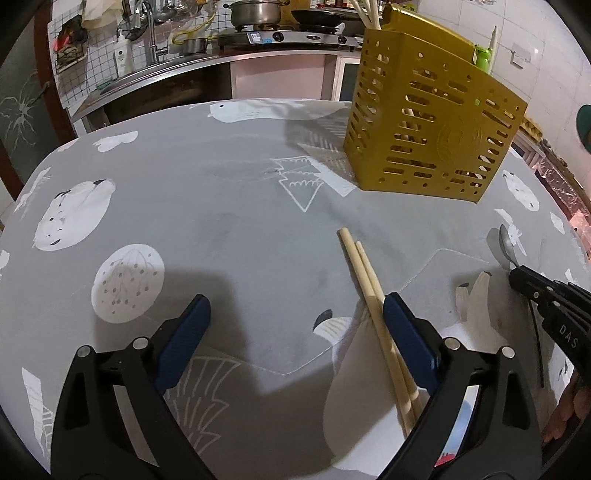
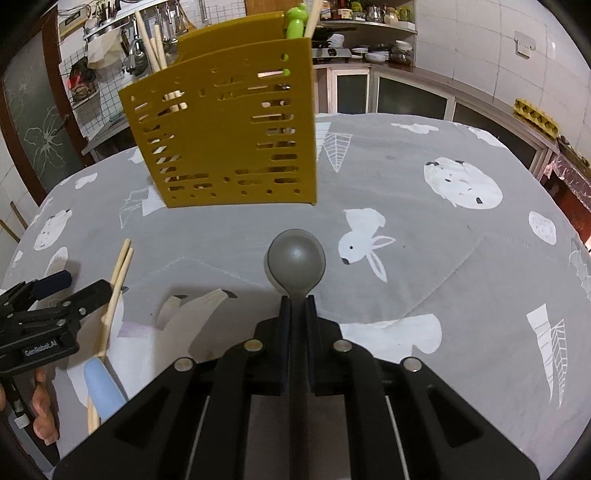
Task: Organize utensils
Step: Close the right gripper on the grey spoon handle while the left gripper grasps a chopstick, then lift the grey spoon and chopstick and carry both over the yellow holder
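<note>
A pair of wooden chopsticks (image 1: 373,306) lies on the grey patterned tablecloth (image 1: 229,206). My left gripper (image 1: 295,325) hangs over them, open wide; the chopsticks run just inside its right finger (image 1: 402,332) and the pads do not press them. My right gripper (image 2: 297,306) is shut on the handle of a grey metal spoon (image 2: 295,262), whose bowl points forward. A yellow slotted utensil holder (image 2: 229,140) stands upright beyond, with chopsticks (image 2: 151,40) and a green frog-topped utensil (image 2: 295,22) in it. The holder (image 1: 424,122), spoon (image 1: 506,243) and right gripper (image 1: 517,275) also show in the left wrist view.
A pale blue handle (image 2: 101,384) lies on the cloth by the chopsticks (image 2: 114,291), close to the left gripper (image 2: 79,282) and a person's hand (image 2: 44,410). Behind the table runs a kitchen counter with a stove and pots (image 1: 258,14), and a sink tap (image 1: 151,33).
</note>
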